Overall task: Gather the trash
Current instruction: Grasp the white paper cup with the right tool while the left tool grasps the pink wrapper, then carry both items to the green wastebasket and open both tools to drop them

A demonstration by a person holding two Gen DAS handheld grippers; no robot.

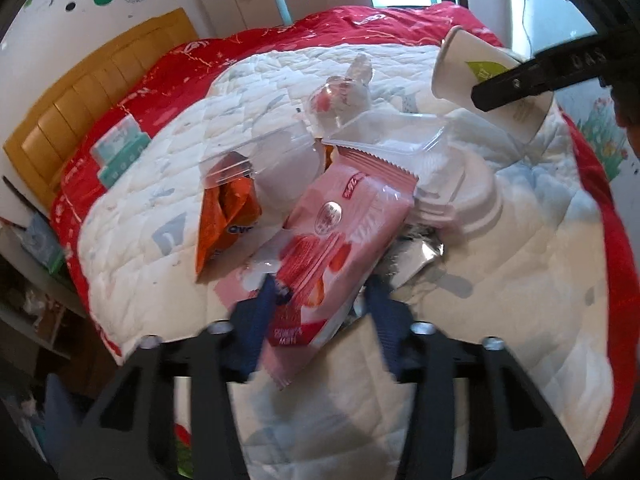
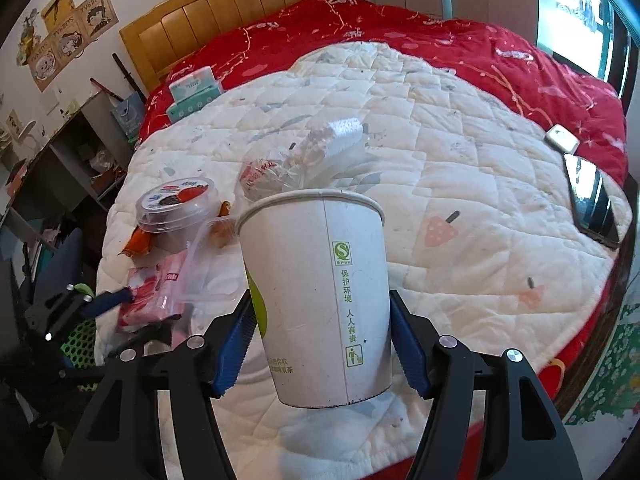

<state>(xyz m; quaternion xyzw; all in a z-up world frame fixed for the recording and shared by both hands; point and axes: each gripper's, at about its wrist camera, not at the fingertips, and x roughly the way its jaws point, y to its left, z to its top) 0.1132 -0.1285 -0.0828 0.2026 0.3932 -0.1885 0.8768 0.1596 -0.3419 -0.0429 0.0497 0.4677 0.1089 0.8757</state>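
My right gripper [image 2: 322,340] is shut on a white paper cup [image 2: 320,300] and holds it upright above the white quilt [image 2: 460,184]; the cup shows in the left wrist view [image 1: 472,76] at upper right. My left gripper [image 1: 322,300] has its blue fingers on both sides of a pink strawberry snack wrapper [image 1: 336,240]; I cannot tell if they grip it. Next to the wrapper lie an orange snack bag [image 1: 224,216], clear plastic containers [image 1: 384,136], a white lid [image 1: 472,200] and a crumpled clear bag [image 2: 304,160]. A round clear tub [image 2: 176,204] sits at left.
The bed has a red cover [image 2: 480,60] and a wooden headboard [image 2: 224,12]. A tissue pack [image 2: 194,94] lies near the headboard. A phone [image 2: 592,196] and a small white box [image 2: 562,138] lie at the right edge. Shelves [image 2: 60,168] and a green basket [image 2: 80,344] stand at left.
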